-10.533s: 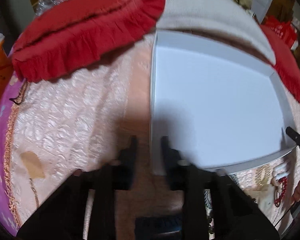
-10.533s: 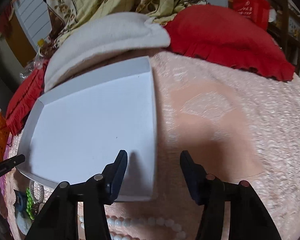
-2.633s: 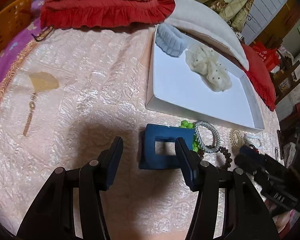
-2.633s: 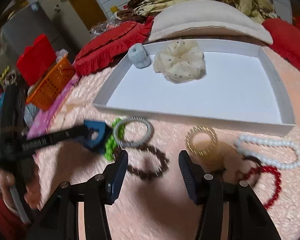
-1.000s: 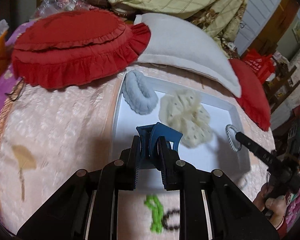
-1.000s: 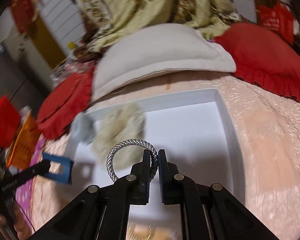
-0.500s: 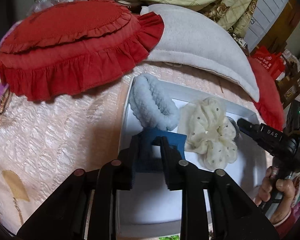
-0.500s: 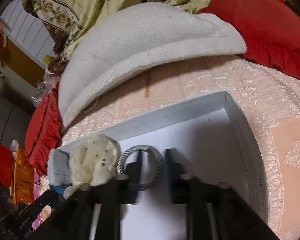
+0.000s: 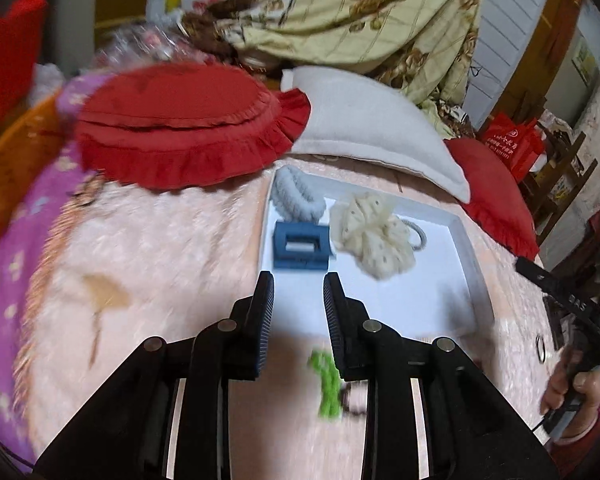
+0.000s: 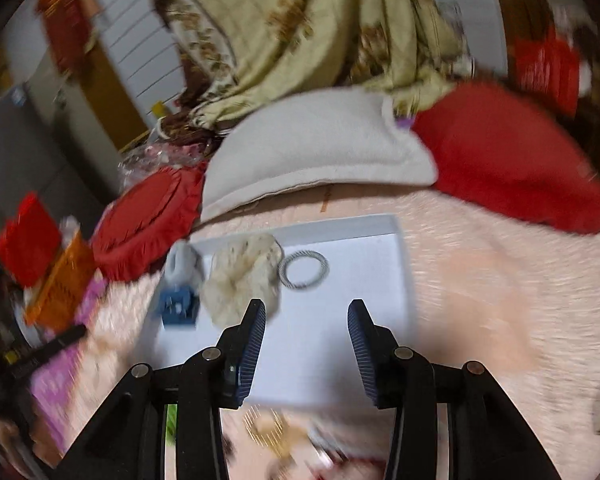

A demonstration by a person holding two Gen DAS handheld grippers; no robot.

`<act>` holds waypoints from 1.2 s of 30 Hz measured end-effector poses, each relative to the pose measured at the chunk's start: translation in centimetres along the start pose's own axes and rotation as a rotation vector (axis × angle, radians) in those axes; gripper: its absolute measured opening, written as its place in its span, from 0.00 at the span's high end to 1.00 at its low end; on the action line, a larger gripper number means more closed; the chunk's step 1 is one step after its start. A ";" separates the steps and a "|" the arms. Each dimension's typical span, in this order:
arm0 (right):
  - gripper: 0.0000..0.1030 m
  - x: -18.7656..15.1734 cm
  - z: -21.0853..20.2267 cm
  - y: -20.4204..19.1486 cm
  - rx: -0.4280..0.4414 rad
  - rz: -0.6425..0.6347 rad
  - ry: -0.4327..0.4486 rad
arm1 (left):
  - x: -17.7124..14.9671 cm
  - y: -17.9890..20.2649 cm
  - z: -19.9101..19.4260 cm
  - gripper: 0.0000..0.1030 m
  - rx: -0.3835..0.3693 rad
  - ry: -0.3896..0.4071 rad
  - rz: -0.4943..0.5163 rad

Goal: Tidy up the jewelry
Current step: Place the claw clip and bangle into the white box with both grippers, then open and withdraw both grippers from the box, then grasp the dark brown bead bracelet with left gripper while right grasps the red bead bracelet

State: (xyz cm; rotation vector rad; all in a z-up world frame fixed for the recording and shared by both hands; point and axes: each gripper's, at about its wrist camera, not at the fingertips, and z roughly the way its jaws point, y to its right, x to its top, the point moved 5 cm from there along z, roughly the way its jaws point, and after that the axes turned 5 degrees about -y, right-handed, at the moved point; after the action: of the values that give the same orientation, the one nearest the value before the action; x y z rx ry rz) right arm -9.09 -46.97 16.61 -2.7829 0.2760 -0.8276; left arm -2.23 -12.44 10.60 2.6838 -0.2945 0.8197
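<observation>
Both jaws gape above the white tray's (image 10: 396, 240) near rim.

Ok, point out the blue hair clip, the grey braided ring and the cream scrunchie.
blue hair clip (image 9: 301, 245): left wrist view, on its top bar.
grey braided ring (image 10: 287, 277): right wrist view, on its left arc.
cream scrunchie (image 9: 374, 232): left wrist view, on its middle folds.

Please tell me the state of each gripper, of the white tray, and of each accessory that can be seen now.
left gripper: open, empty
right gripper: open, empty
white tray: holds four pieces
blue hair clip: lying in tray
grey scrunchie: in tray corner
cream scrunchie: in tray
grey cord ring: flat in tray, beside cream scrunchie
green bead bracelet: on bedspread, outside tray
</observation>
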 end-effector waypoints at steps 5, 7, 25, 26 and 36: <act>0.60 -5.3 -8.4 -0.3 -0.235 -0.178 0.180 | -6.1 -0.2 -5.5 0.73 0.081 0.069 0.014; 0.43 -7.1 -11.2 -0.1 -0.310 -0.191 0.287 | -8.0 -0.4 -6.8 0.73 0.105 0.084 0.003; 0.31 -13.1 -13.1 -0.3 -0.092 -0.138 0.183 | -13.1 -1.4 -12.6 0.72 0.159 0.135 -0.007; 0.31 -13.0 -12.3 -0.2 -0.088 -0.131 0.164 | -13.0 -1.3 -12.0 0.72 0.152 0.121 -0.006; 0.47 -12.3 -3.6 4.0 -0.017 -0.029 -0.032 | -10.7 3.1 -2.7 0.72 0.055 -0.054 0.095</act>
State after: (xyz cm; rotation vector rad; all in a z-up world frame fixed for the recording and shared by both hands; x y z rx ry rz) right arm -21.67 -48.42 12.15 -2.8200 0.2389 -0.7901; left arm -13.19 -13.26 7.34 2.7655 -0.4211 0.7942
